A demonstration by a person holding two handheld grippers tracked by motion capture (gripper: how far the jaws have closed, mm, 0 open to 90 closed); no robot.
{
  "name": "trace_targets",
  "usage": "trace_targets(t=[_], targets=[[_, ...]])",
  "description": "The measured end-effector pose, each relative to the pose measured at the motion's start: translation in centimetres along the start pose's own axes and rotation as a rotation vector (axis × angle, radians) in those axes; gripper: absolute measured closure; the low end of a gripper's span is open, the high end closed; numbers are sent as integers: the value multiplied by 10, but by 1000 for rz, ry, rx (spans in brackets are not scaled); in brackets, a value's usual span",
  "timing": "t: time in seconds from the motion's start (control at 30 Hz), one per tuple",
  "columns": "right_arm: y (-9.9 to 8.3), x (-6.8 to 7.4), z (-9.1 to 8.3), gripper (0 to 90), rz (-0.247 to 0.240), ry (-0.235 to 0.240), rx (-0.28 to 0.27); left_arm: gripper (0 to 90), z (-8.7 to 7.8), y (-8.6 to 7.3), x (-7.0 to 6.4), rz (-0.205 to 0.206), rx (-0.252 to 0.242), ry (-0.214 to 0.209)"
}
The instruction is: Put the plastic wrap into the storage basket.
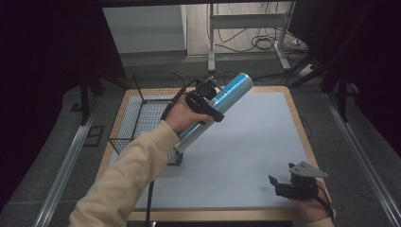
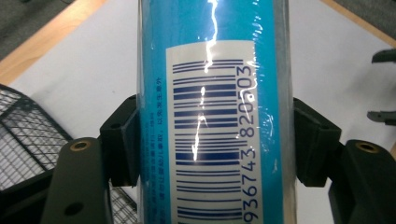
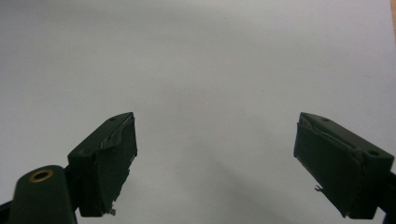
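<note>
Left gripper (image 1: 208, 101): raised above the tabletop's far-left part; its jaws are clamped on the sides of the blue cylindrical can with a barcode label (image 1: 215, 111).
Blue can: held in the air, tilted, its top end toward the far edge, its lower end toward the black wire-mesh basket (image 1: 137, 116); in the left gripper view the barcode (image 2: 212, 135) is seen between the two black pads (image 2: 123, 140).
Wire basket: stands at the tabletop's left edge, over its far-left corner; the can is not in it.
Right gripper (image 1: 283, 182): rests near the tabletop's near-right corner; its jaws are spread wide, with nothing between them (image 3: 215, 158).
Tabletop (image 1: 246, 156): a pale grey mat with a wooden border.
</note>
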State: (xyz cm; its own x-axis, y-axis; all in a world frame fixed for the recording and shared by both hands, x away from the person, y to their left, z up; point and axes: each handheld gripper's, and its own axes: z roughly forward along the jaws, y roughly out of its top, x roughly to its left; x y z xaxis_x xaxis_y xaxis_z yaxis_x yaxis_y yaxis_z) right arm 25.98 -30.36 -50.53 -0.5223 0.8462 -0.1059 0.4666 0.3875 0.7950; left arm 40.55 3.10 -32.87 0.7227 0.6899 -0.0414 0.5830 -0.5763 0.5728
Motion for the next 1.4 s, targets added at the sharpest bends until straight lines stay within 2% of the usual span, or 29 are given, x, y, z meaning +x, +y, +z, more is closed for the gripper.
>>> trace_targets(t=[0.17,0.33,0.63,0.97,1.4], targets=[[0,0,1,136,2,0,4,314,-8,3,12,-28,-23,24],[-1,-1,1,136,0,-2,2,315,-10,4,21,-39,-30,36],[-1,-1,1,136,2,-4,5,315,-8,3,36,-66,-13,63],[-1,-1,1,136,2,-9,5,315,-7,0,52,-107,-21,93],[-1,-2,1,135,4,-11,5,315,-3,-7,73,-129,1,128]])
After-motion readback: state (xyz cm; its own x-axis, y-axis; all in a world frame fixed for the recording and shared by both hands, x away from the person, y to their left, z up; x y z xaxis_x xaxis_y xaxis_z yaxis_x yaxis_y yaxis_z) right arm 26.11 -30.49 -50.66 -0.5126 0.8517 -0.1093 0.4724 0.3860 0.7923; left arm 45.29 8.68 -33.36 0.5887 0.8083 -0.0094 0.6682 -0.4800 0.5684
